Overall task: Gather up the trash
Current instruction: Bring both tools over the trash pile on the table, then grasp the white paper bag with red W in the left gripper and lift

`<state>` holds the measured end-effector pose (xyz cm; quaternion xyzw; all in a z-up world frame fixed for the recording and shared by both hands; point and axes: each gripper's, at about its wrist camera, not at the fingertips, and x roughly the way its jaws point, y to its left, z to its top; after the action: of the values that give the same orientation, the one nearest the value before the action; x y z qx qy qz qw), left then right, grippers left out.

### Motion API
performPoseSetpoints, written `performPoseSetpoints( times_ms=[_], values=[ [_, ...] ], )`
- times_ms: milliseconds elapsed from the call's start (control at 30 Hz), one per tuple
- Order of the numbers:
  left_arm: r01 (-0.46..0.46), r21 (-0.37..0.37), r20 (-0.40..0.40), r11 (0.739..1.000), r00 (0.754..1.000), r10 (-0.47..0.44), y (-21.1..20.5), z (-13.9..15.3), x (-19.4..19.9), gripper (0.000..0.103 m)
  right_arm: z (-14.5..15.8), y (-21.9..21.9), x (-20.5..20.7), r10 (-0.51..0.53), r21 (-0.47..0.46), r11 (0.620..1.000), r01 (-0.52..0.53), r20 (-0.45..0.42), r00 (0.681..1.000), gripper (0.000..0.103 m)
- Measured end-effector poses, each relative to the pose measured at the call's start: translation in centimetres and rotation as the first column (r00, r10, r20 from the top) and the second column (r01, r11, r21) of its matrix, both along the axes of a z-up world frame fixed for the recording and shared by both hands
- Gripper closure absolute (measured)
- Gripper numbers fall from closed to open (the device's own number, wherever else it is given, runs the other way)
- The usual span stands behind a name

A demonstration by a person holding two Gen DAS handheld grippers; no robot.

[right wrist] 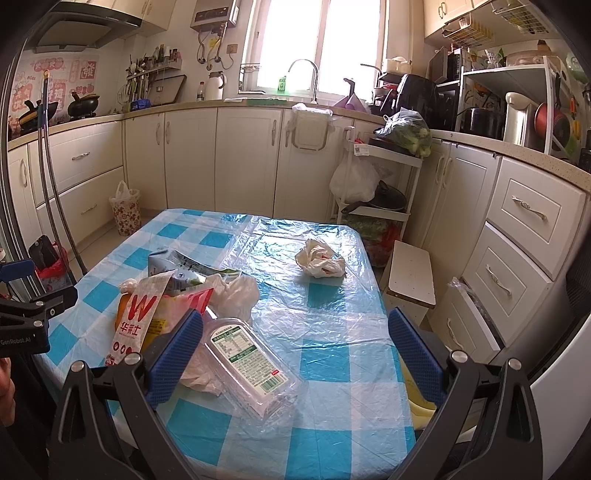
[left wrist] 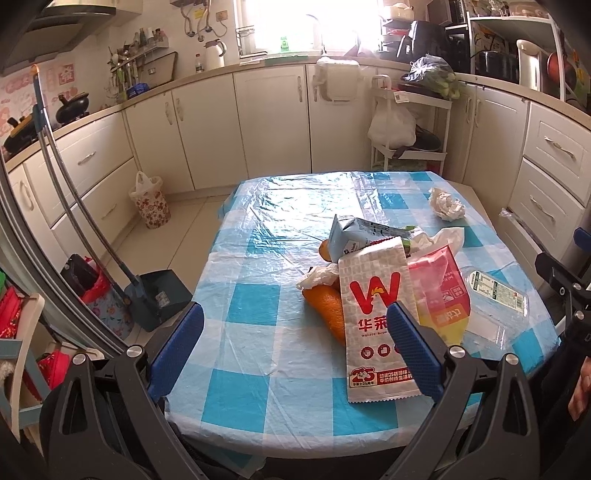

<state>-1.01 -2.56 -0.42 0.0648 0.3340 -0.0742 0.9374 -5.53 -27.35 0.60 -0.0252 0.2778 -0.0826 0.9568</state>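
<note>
From the left wrist we see our left claw (left wrist: 295, 341) spread wide and empty above the bench (left wrist: 258, 354), the paper bag (left wrist: 375, 325) lying by its right finger. From the right wrist, our right claw (right wrist: 295, 349) gapes wide over the clear plastic tray (right wrist: 251, 363), near its left finger.

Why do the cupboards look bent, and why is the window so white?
Left wrist view: the fisheye lens bows the cabinets, and the window is blown out by daylight. Right wrist view: same curving, black corners, and glare on the plastic table cover.
</note>
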Motion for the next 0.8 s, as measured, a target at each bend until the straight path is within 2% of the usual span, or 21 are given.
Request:
performPoseSetpoints(
  times_ms=[567, 800],
  values=[
    [0.021, -0.004, 0.0, 1.0, 1.0, -0.021, -0.4, 0.1, -0.2, 0.007, -0.5, -0.1, 0.0, 0.002, 0.003, 1.0, -0.002, -0.006, 1.0, 0.007],
    [0.076, -0.034, -0.033, 0.997, 0.996, -0.077, -1.5, 0.2, -0.1, 0.007, -0.5, -1.3, 0.0, -0.016, 0.05, 0.999, 0.017, -0.016, 1.0, 0.007]
  ],
)
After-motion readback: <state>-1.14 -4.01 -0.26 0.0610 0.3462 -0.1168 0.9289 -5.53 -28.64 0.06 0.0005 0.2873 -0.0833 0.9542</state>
